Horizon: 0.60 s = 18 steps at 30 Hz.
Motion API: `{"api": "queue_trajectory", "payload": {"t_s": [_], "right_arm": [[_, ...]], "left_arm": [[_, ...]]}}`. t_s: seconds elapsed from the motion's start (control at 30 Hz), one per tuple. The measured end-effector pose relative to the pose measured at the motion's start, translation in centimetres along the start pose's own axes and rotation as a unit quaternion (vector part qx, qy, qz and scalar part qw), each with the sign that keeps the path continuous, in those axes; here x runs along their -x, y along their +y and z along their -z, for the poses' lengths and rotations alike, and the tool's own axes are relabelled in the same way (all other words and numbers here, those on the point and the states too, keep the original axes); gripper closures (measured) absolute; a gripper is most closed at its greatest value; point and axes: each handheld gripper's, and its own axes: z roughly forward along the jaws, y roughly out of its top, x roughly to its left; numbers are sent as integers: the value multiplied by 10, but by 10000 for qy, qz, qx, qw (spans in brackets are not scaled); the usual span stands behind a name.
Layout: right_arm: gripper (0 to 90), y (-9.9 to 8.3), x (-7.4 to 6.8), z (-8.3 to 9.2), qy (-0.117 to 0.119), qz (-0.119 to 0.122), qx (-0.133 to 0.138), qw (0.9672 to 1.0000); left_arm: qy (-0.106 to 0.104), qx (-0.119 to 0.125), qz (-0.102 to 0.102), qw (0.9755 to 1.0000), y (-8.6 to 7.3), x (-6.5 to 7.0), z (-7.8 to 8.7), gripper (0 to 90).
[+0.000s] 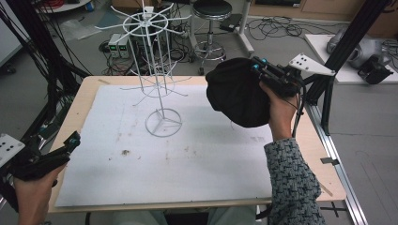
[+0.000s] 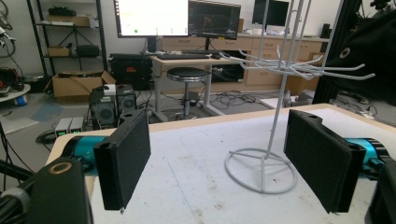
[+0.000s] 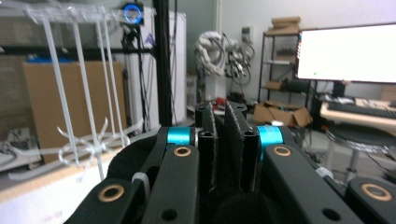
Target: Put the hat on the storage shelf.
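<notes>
A black cap point(image 1: 237, 91) hangs in the air over the table's right part, with my right gripper point(image 1: 257, 64) shut on its edge. In the right gripper view the jaws stand pressed together on black fabric point(image 3: 227, 140), and the cap's dark crown point(image 3: 135, 156) bulges below them. A white wire display stand point(image 1: 157, 70) with hook arms rises from a ring base point(image 1: 163, 123) at the table's middle. My left gripper point(image 1: 74, 139) rests at the table's near left edge, open and with nothing in it; its wide-apart pads point(image 2: 126, 156) frame the stand's base point(image 2: 260, 169).
A white sheet point(image 1: 141, 159) covers most of the wooden table point(image 1: 77, 105). A black frame post point(image 1: 347, 42) stands by the table's right edge. A stool point(image 1: 212, 18), cables and boxes lie on the floor beyond the table.
</notes>
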Motion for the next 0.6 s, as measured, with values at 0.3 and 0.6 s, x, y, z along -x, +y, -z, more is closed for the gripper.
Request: {"api": "queue_trajectory", "payload": {"t_s": [0.3,0.6], "right_arm": [[834,31,5,-9,162,-137,425,9989],[835,55,9,-18,250,-185,663,9973]], "left_arm": [[13,23,13,10000,2,-1,2,230],[26,22,-1,10000,2,-3,3,230]]}}
